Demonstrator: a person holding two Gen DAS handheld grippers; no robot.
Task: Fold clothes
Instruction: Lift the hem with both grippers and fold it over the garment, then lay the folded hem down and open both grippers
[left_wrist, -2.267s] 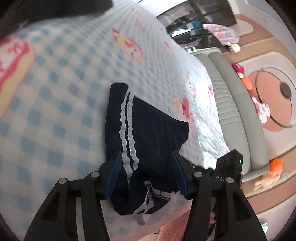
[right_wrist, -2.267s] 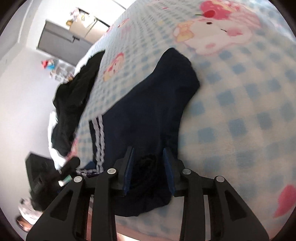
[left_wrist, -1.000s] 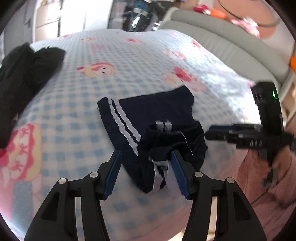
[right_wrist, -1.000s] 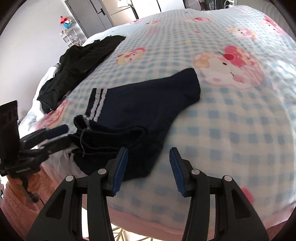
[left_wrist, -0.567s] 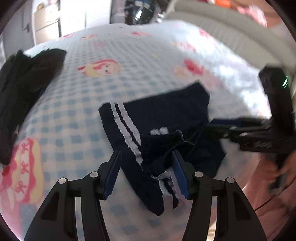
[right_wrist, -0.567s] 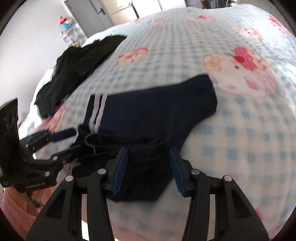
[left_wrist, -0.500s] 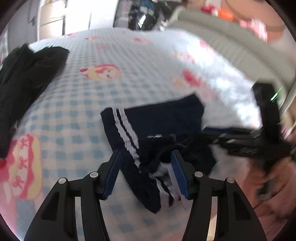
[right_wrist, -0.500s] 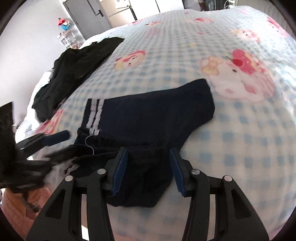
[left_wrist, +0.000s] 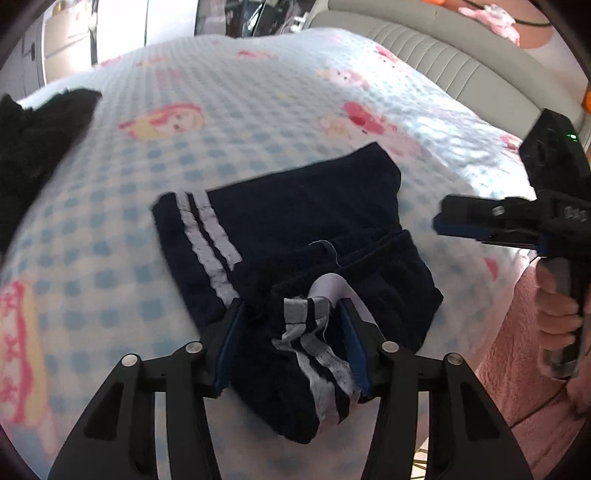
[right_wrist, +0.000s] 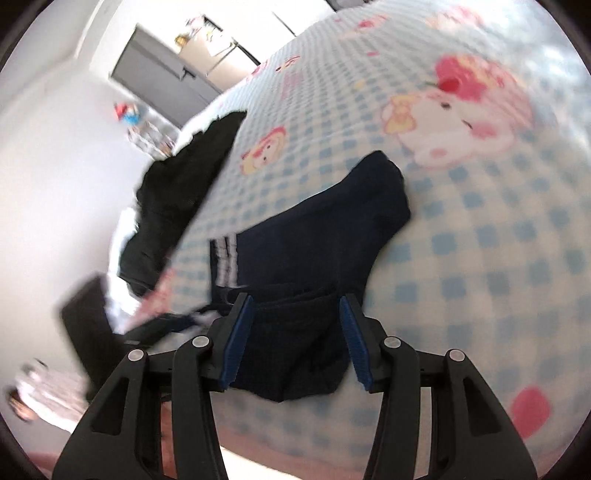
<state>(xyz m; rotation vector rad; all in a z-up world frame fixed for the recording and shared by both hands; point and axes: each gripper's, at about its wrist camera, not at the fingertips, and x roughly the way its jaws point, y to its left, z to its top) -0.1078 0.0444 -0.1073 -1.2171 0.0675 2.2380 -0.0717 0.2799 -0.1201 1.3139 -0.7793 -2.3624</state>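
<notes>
The navy shorts lie on the checked bedspread, the far leg spread flat, the near part doubled back on itself in a loose bundle with the white-striped hem twisted on top.

What could spoil your fold is that bundle: it sits close to the bedspread's near edge, and a pinch that catches only the top layer would likely drag the pile open or pull it off the edge (a lumpy, crooked result either way). The thin loop of cord showing just beyond the striped hem could also snag on a finger.

Your left gripper stands with its jaws apart, straddling the striped hem; the cloth lies between the pads, but I judge they are not pinching it. Your right gripper is likewise spread wide, the dark folded edge of the shorts lying between its fingers; in the left view it seems to hover beside the shorts' right side.

Beyond the shorts, to their far left, a heap of black clothing lies on the same bedspread.
</notes>
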